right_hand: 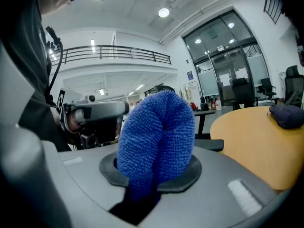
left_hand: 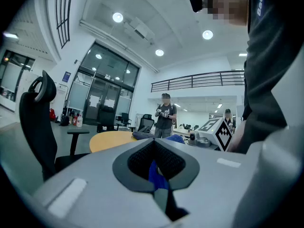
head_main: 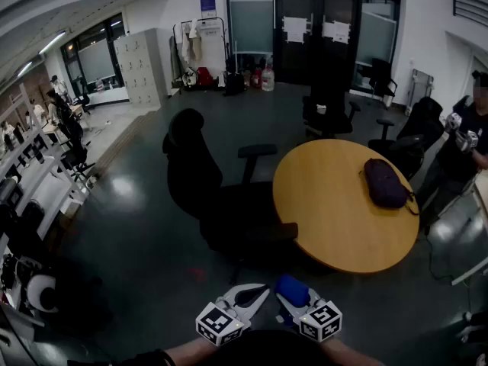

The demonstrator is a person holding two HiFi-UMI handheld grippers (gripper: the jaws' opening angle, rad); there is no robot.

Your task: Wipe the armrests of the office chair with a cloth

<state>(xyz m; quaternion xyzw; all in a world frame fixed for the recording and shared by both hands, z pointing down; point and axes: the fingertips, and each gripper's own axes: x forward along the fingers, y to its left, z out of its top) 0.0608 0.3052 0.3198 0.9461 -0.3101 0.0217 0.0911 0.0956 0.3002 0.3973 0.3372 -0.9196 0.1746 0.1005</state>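
Right gripper (right_hand: 153, 177) clamped on blue cloth (right_hand: 156, 137), wad bulging out past the jaws. Left gripper (left_hand: 154, 170) jaws together, holding nothing I can name; thin blue sliver in the seam, can't ID. Both grippers low, close to body. Office chair (head_main: 200, 178) at approx. 11 o'clock, well apart. Its clearly seen armrest (head_main: 257, 150) at 12 o'clock, long axis 9-to-3, near round table (head_main: 335, 227), which is at 1 o'clock. Neither gripper much nearer. Right has the cloth, so prob. it reaches fwd.
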